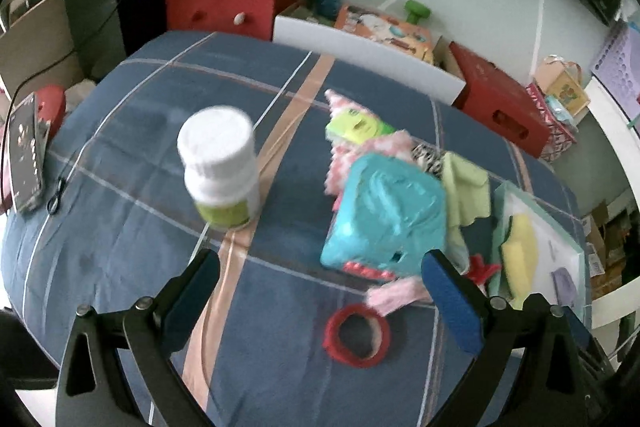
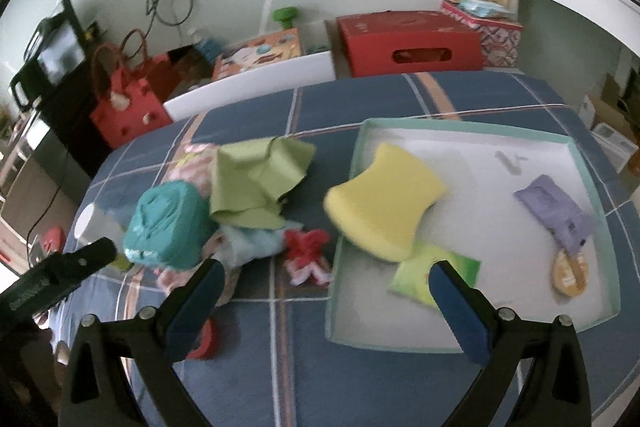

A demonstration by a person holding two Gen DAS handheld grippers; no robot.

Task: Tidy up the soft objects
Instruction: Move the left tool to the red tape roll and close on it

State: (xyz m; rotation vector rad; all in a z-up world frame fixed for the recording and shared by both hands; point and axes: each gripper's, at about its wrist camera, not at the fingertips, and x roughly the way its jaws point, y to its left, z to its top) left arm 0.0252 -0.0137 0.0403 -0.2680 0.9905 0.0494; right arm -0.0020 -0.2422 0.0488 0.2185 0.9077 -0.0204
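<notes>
A blue checked bedcover (image 2: pixel 360 379) was seen from two hand-held grippers. The left gripper (image 1: pixel 320 267) and the right gripper (image 2: pixel 324 279) were both spread apart, nothing held. A pale green tray (image 2: pixel 400 125) lay on the cover. A yellow sponge (image 2: pixel 384 201) was tilted over the tray's left rim. Left of the tray, a green cloth (image 2: pixel 256 179) and a teal bundle (image 2: pixel 168 227) were heaped together, with a white bottle (image 1: pixel 220 167) further left

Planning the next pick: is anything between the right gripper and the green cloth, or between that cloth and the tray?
Nothing covers the green cloth; it lies on top of the pile beside the teal pouch. The open right gripper has a clear approach. Toward the tray, only the yellow sponge overhangs the near rim.
</notes>
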